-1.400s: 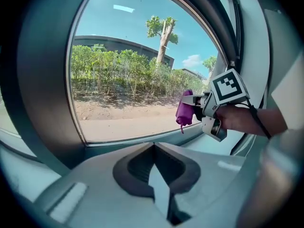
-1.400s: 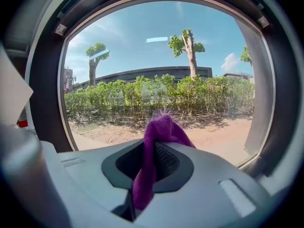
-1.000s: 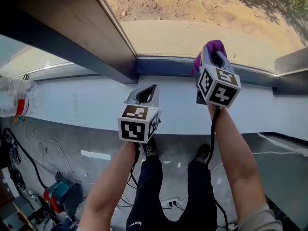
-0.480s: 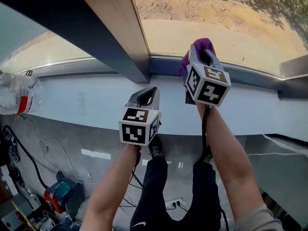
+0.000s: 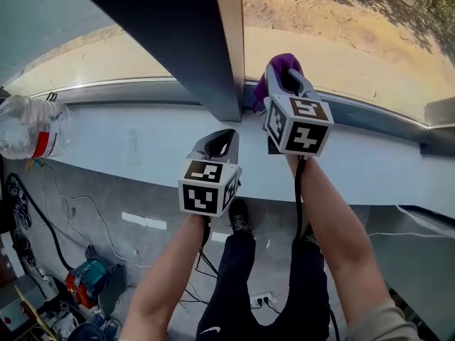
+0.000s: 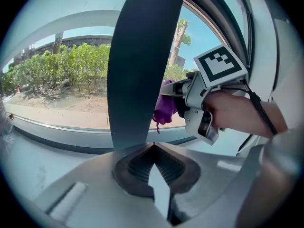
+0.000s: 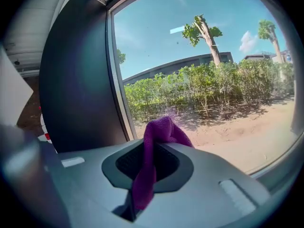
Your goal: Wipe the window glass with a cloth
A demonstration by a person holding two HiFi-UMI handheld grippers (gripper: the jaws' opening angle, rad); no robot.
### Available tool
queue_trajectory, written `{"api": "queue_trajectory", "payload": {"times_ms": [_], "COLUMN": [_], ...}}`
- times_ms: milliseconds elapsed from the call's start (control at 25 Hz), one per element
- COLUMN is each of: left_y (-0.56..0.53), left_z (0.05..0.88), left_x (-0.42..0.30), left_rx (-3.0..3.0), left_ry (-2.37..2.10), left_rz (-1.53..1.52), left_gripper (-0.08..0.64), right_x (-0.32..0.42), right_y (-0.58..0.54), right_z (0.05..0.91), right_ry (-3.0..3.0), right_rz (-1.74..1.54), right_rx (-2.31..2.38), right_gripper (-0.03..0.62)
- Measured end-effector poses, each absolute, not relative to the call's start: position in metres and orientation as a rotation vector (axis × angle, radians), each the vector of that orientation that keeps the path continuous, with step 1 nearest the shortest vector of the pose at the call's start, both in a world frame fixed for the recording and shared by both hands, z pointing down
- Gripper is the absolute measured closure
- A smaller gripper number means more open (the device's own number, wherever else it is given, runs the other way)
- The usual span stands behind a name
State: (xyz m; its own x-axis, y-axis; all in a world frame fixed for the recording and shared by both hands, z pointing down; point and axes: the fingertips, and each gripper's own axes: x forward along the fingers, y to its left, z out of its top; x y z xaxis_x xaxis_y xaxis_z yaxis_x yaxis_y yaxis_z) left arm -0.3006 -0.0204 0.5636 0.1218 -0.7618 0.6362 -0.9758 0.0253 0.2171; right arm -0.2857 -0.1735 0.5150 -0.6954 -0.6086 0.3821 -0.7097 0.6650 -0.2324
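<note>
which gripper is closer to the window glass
Right. The right gripper holds the purple cloth up at the glass; the left gripper hangs back over the white sill.

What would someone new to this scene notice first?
The purple cloth stands out, clamped in the right gripper at the window glass, just right of the dark window post. The left gripper hangs lower over the white sill, jaws shut on nothing; a plastic bottle lies at the sill's far left.

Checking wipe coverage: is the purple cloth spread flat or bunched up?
Bunched. The purple cloth sits pinched as a narrow strip between the fingers of the right gripper, a crumpled tuft poking past them.
</note>
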Motion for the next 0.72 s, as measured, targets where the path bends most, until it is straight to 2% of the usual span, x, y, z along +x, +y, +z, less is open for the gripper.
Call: {"api": "queue_trajectory", "payload": {"times_ms": [440, 720], "left_y": [-0.018, -0.037], "left_z": [0.563, 0.569], "left_x": [-0.304, -0.27], "left_rx": [1.764, 1.776], "left_ry": [-1.708, -1.689], "left_rz": [0.451, 0.474], "left_gripper": [0.56, 0.56], "right_x": [-0.323, -0.282], "right_y": [-0.151, -0.139], "right_z": [0.515, 0.503], "right_ry": [-2.723, -2.83], "right_rz": [0.583, 0.588], "right_rx": [0.689, 0.559], "right_gripper": [0.531, 0.531]}}
